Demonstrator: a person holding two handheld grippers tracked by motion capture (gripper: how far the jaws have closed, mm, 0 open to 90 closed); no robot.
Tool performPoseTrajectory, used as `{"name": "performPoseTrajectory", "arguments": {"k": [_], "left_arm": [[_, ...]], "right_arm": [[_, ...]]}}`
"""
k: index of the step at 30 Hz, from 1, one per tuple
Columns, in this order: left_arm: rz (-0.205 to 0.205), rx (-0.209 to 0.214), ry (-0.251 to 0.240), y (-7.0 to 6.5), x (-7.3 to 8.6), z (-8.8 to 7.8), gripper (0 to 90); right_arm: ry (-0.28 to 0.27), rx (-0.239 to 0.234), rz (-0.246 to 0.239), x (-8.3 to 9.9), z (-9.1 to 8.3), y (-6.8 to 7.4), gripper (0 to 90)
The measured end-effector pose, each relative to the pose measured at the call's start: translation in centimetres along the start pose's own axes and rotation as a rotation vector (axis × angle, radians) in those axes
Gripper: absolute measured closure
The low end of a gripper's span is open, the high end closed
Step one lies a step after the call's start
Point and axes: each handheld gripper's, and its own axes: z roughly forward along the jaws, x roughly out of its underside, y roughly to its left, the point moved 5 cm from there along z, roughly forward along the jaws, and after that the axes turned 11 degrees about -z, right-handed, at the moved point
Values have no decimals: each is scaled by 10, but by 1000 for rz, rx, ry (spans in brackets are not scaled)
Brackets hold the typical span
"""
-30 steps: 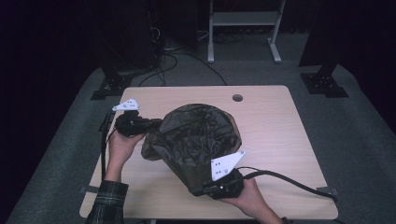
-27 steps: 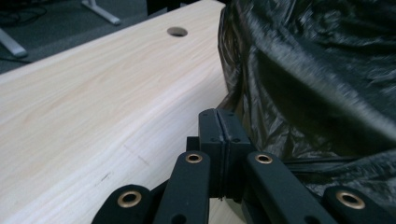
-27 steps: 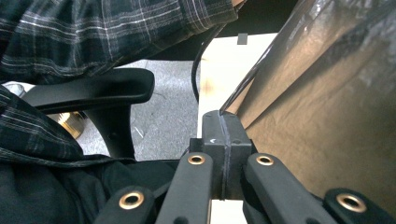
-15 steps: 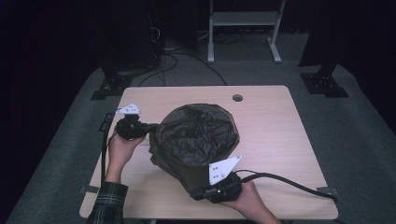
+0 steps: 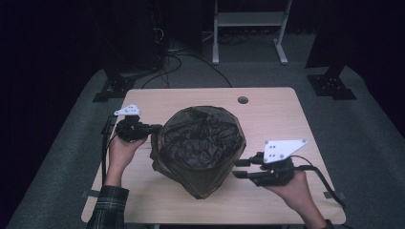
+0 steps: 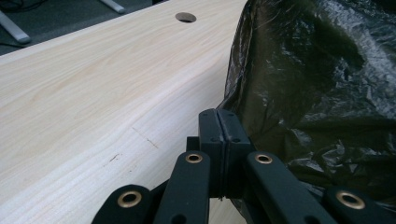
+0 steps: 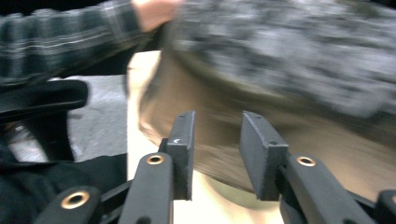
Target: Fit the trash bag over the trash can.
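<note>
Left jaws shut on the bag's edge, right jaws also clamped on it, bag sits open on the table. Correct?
Not quite. The right gripper is open and clear of the bag, as the high view shows. The left gripper is shut on its edge; the bag sits open on the table.

You have a glossy dark olive-black bag (image 5: pixel 200 148) on a pale wood-grain table (image 5: pixel 277 114); your sleeve (image 5: pixel 107 207) is dark plaid.

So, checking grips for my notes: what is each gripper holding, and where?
Left gripper pinches the black bag's rim edge; right gripper, just opening, holds nothing.
</note>
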Motion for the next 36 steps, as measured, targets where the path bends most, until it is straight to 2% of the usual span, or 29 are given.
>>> {"name": "performPoseTrajectory", "arguments": {"k": [1, 2, 3, 4, 5, 6, 7, 9, 10, 14, 16, 17, 18, 19, 20, 21, 22, 23, 29, 31, 35, 36], "left_arm": [[-3, 0, -2, 0, 0, 0, 895], [-2, 3, -2, 0, -1, -1, 895], [-2, 3, -2, 0, -1, -1, 896], [-1, 1, -1, 1, -1, -1, 895], [-1, 1, -1, 1, -1, -1, 896], [-1, 3, -3, 1, -1, -1, 896], [-1, 3, -2, 1, -1, -1, 895], [-1, 2, -1, 1, -1, -1, 895], [-3, 4, 1, 1, -1, -1, 895], [-4, 6, 1, 1, -1, 0, 895], [0, 7, 6, 1, 0, 1, 896], [0, 7, 6, 1, 0, 1, 896], [0, 9, 8, 1, 0, 1, 896], [1, 10, 9, 0, 0, 2, 896], [-1, 11, 8, 0, 0, 3, 896], [-1, 11, 8, 0, 0, 3, 896], [0, 13, 11, 0, 0, 3, 897], [0, 13, 11, 0, 0, 3, 898], [-13, 12, 43, 1, 7, 11, 900], [-21, 6, 61, 3, 12, 17, 900], [-28, 1, 87, 6, 17, 24, 900], [-35, 7, 98, 8, 21, 29, 900]], "right_arm": [[0, 0, 0, 0, 0, 0, 632], [2, 33, 16, 4, -8, -13, 621], [2, 33, 16, 4, -8, -13, 621], [13, 59, 27, 8, -13, -26, 602], [13, 59, 27, 8, -13, -26, 602], [18, 68, 33, 9, -14, -31, 594], [24, 77, 46, 12, -15, -43, 570], [28, 75, 49, 13, -14, -47, 558], [33, 91, 45, 14, -12, -54, 536], [44, 79, 40, 16, -6, -65, 471], [61, 72, 41, 18, -1, -70, 474], [61, 72, 41, 18, -1, -70, 474], [66, 49, 41, 20, 2, -71, 524], [77, 41, 30, 21, 6, -70, 663], [85, 26, 23, 22, 8, -69, 754], [85, 26, 23, 22, 8, -69, 754], [90, 23, 19, 22, 9, -67, 843], [91, 15, 20, 23, 9, -65, 887], [128, -15, 28, 33, 14, -56, 899], [162, -39, 36, 44, 22, -52, 899], [182, -60, 48, 54, 29, -49, 900], [203, -64, 57, 60, 33, -49, 899]]}}
